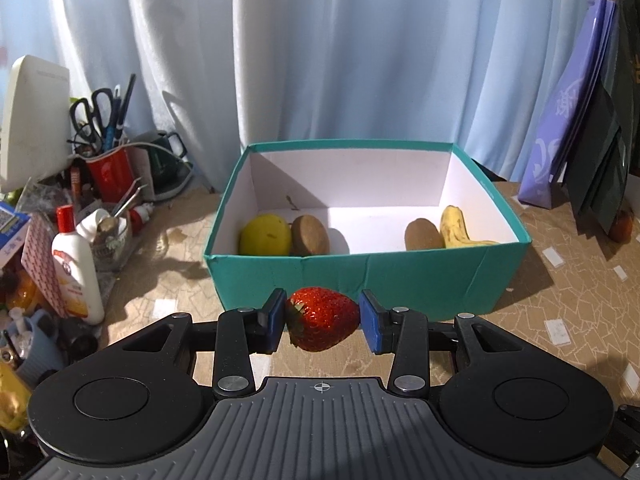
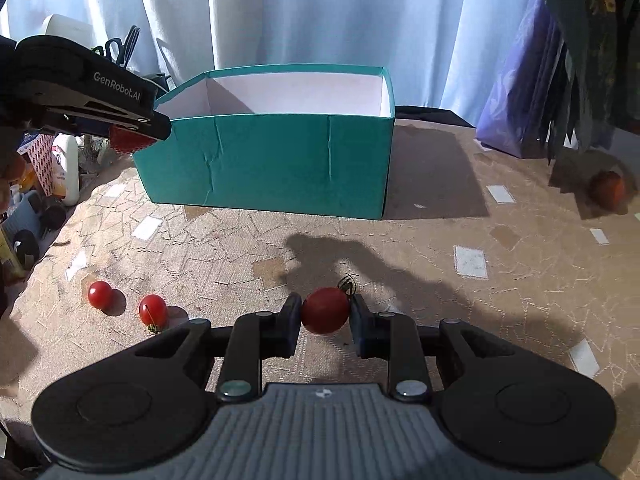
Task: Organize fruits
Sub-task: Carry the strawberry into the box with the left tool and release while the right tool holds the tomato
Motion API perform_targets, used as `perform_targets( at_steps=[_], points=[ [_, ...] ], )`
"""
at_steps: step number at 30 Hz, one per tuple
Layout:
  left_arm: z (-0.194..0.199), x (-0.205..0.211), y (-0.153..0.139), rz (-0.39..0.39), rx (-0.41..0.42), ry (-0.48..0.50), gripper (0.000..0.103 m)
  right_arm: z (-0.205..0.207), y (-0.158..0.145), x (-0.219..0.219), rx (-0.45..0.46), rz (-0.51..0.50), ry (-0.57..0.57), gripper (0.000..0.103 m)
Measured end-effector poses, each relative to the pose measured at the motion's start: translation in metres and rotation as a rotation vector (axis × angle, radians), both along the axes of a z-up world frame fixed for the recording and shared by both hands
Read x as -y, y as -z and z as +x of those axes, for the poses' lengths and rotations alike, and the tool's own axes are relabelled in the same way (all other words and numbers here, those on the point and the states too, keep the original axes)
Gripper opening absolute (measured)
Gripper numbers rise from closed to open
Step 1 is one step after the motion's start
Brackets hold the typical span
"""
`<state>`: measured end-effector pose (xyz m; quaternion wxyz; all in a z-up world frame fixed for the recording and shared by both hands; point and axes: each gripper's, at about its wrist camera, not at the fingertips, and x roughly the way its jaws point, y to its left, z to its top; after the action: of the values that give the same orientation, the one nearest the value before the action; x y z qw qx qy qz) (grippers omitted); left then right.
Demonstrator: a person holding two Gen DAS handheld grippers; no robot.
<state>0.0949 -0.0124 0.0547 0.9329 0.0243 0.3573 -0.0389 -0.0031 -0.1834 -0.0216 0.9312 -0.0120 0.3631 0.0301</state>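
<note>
My left gripper is shut on a red strawberry, held in the air just before the near wall of the teal box. Inside the box lie a yellow lemon, two brown kiwis and a banana. In the right wrist view my right gripper is shut on a cherry tomato with a dark stem, low over the table. The left gripper with its strawberry shows at the upper left beside the box.
Two more cherry tomatoes lie on the patterned tablecloth at the left. A red fruit sits at the far right under hanging bags. Bottles, a red pen cup and clutter crowd the left edge.
</note>
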Motion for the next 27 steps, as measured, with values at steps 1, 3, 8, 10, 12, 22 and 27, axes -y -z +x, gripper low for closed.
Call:
perform_targets(
  at_steps=[1,3,8,10,12,22,27],
  points=[
    [0.002,0.0,-0.001,0.001,0.003,0.0,0.044,0.0,-0.001,0.001,0.003,0.001,0.003,0.025],
    [0.006,-0.002,-0.006,-0.004,0.012,-0.005,0.044,-0.001,-0.002,0.002,0.008,0.0,0.005,0.025],
    [0.026,-0.005,-0.02,0.0,0.057,-0.037,0.043,0.0,-0.006,0.004,0.017,0.005,0.011,0.025],
    [0.037,-0.006,-0.023,0.01,0.069,-0.053,0.043,0.0,-0.007,0.005,0.019,0.004,0.012,0.025],
    [0.049,-0.007,-0.023,0.017,0.075,-0.069,0.043,0.0,-0.008,0.006,0.021,0.006,0.014,0.025],
    [0.107,-0.006,-0.003,0.014,0.068,-0.093,0.043,0.0,-0.013,0.013,0.033,0.003,0.041,0.025],
    [0.126,-0.01,0.014,0.002,0.039,-0.095,0.043,-0.001,-0.017,0.015,0.046,0.002,0.05,0.025]
  ],
)
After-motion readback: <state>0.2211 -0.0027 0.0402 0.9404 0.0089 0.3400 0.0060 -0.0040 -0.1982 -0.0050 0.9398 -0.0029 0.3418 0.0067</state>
